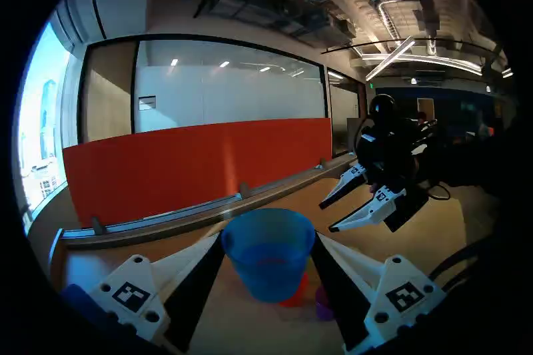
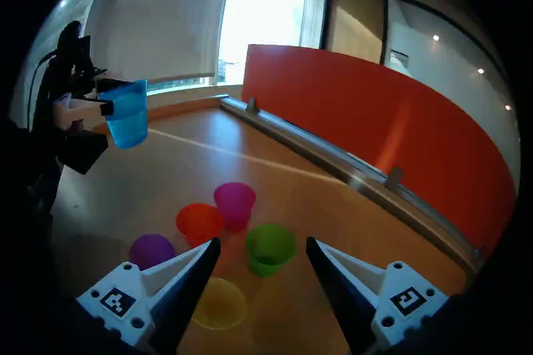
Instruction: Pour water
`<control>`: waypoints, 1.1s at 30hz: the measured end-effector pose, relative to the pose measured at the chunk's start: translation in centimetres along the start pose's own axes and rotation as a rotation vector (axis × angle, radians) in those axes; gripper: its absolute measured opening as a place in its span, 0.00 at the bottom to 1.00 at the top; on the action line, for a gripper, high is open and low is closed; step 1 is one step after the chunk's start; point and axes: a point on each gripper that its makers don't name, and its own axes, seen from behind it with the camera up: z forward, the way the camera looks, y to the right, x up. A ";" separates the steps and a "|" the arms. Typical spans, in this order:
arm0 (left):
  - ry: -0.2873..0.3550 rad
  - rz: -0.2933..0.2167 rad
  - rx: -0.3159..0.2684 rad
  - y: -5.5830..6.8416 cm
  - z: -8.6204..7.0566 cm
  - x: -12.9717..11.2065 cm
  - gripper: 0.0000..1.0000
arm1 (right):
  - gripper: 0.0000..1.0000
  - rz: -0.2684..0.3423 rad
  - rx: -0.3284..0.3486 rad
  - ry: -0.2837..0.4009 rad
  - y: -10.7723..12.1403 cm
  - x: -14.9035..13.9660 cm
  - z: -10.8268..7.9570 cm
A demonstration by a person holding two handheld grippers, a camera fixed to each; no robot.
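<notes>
A translucent blue cup (image 1: 268, 262) stands upright between the fingers of my left gripper (image 1: 266, 238), which is shut on it and holds it above the table. In the right gripper view the same blue cup (image 2: 128, 114) hangs high at the left in the left gripper (image 2: 113, 107). My right gripper (image 2: 263, 248) is open and holds nothing, just above a green cup (image 2: 270, 248). Around it stand a magenta cup (image 2: 234, 203), an orange cup (image 2: 198, 222), a purple cup (image 2: 151, 250) and a yellow cup (image 2: 216, 302). The right gripper (image 1: 328, 217) shows farther off, open.
The wooden table (image 2: 200, 162) ends at a metal rail (image 2: 346, 172) with a red partition (image 2: 373, 115) behind it. An orange cup (image 1: 296, 292) and a purple cup (image 1: 324, 303) lie below the blue cup. A window (image 2: 260, 18) is at the far end.
</notes>
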 end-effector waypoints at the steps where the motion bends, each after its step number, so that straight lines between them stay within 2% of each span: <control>1: 0.003 -0.002 0.002 0.0 -0.1 0.1 0.87 | 1.00 -0.003 0.004 -0.006 0.0 -0.1 0.3; 12: 0.035 -0.033 0.015 -0.5 -0.6 0.7 0.87 | 1.00 -0.027 0.043 -0.086 0.2 -1.7 3.0; 18: 0.045 -0.032 0.024 -0.8 -1.0 1.1 0.87 | 1.00 -0.037 0.080 -0.128 -0.2 -2.7 4.1; 26: 0.069 -0.038 0.022 -0.8 -1.0 1.8 0.87 | 1.00 -0.058 0.091 -0.162 -0.3 -3.1 5.0; 33: 0.062 -0.035 0.011 -0.6 -0.9 1.6 0.87 | 1.00 -0.066 0.084 -0.196 0.2 -3.9 5.6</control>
